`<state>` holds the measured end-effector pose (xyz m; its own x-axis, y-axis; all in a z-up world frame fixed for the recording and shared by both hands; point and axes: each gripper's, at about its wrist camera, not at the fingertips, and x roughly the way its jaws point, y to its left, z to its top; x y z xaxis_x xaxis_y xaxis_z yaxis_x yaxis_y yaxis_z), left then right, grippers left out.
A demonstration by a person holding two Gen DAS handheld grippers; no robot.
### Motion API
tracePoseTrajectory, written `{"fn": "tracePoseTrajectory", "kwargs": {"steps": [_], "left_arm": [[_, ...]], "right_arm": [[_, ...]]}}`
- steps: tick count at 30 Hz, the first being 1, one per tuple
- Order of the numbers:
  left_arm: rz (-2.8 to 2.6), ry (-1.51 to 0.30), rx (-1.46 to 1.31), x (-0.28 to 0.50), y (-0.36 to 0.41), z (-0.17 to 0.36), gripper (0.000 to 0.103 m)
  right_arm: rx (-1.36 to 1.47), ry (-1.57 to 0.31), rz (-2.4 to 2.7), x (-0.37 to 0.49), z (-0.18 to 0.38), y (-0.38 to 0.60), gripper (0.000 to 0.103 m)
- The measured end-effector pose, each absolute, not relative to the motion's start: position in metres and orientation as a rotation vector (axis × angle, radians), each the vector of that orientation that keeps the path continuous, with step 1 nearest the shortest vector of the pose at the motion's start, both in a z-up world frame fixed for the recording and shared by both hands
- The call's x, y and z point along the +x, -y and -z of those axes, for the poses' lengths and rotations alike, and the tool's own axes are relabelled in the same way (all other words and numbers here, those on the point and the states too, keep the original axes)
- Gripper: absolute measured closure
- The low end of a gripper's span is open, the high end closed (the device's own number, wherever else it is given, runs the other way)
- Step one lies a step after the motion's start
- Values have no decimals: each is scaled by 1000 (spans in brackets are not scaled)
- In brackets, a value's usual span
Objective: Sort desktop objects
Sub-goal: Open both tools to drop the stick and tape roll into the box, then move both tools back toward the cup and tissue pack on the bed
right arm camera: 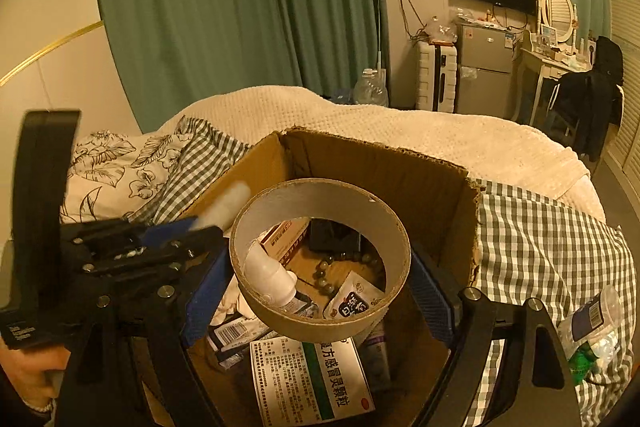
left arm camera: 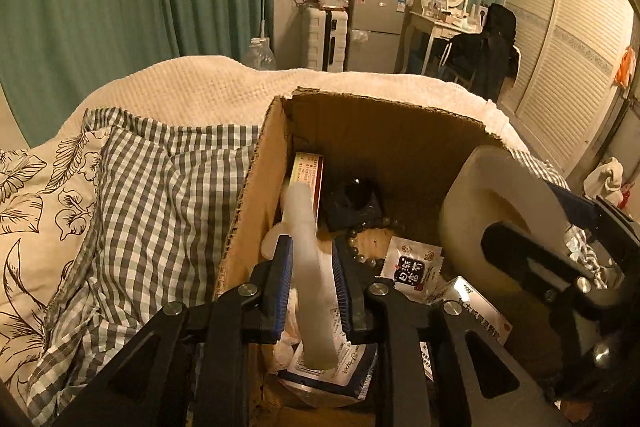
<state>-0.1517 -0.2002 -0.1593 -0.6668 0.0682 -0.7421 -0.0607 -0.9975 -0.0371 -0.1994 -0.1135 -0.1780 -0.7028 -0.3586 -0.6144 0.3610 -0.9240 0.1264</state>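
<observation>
My left gripper is shut on a slim white tube and holds it above the left side of an open cardboard box. The tube's tip also shows in the right wrist view. My right gripper is shut on a wide cardboard tape ring, held over the box; the ring also shows in the left wrist view. Inside the box lie a medicine carton, a white bottle, a bead bracelet, a sachet and a dark object.
The box sits on a bed with a checked pillow, a floral pillow and a cream blanket. A crumpled plastic bottle lies on the checked cloth at right. Green curtains, a fridge and a dresser stand behind.
</observation>
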Motion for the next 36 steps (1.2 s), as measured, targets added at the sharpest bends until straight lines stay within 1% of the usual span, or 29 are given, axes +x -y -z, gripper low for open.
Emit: {"fn": "tracePoseTrajectory", "kwargs": {"steps": [1, 2, 4, 9, 11, 12, 14, 15, 17, 18, 21, 23, 24, 26, 27, 32, 36], "left_arm": [[-2810, 10, -1243, -151, 200, 158, 74], [-2816, 10, -1234, -150, 200, 156, 62], [-2832, 19, -1205, -146, 202, 150, 49], [-2860, 28, -1165, -138, 202, 130, 48], [-2869, 24, -1144, -133, 199, 121, 46], [-2874, 23, -1127, -129, 197, 115, 43], [-2891, 18, -1088, -122, 193, 103, 32], [-2903, 17, -1062, -117, 191, 96, 30], [-2918, 23, -1014, -109, 187, 82, 22], [-2924, 26, -987, -104, 185, 75, 20], [-2945, 11, -912, -89, 174, 54, 11], [-2959, 2, -857, -81, 169, 42, 3], [-2964, -1, -818, -74, 164, 33, 0], [-2967, -2, -774, -66, 158, 23, 0], [-2967, -5, -756, -62, 153, 17, 0], [-2959, -53, -667, -41, 128, -7, 0], [-2943, -73, -612, -27, 106, -22, 0]], "right_arm": [[931, -4, 2591, -199, 177, 112, 18], [930, -4, 2595, -198, 177, 111, 17], [927, -2, 2604, -196, 175, 109, 16], [884, 44, 2630, -182, 157, 96, 16], [861, 51, 2644, -177, 147, 90, 16], [845, 52, 2654, -173, 140, 87, 16], [807, 54, 2676, -164, 126, 77, 15], [790, 56, 2685, -160, 119, 74, 15], [752, 66, 2701, -152, 105, 65, 14], [730, 71, 2711, -146, 98, 60, 13], [665, 80, 2745, -130, 76, 45, 9], [616, 80, 2767, -118, 63, 35, 7], [596, 80, 2776, -113, 58, 31, 5], [540, 73, 2805, -100, 46, 21, 1], [517, 70, 2815, -94, 42, 17, 0], [444, 41, 2871, -68, 22, -9, 0], [408, 55, 2921, -51, 11, -37, 0]]}}
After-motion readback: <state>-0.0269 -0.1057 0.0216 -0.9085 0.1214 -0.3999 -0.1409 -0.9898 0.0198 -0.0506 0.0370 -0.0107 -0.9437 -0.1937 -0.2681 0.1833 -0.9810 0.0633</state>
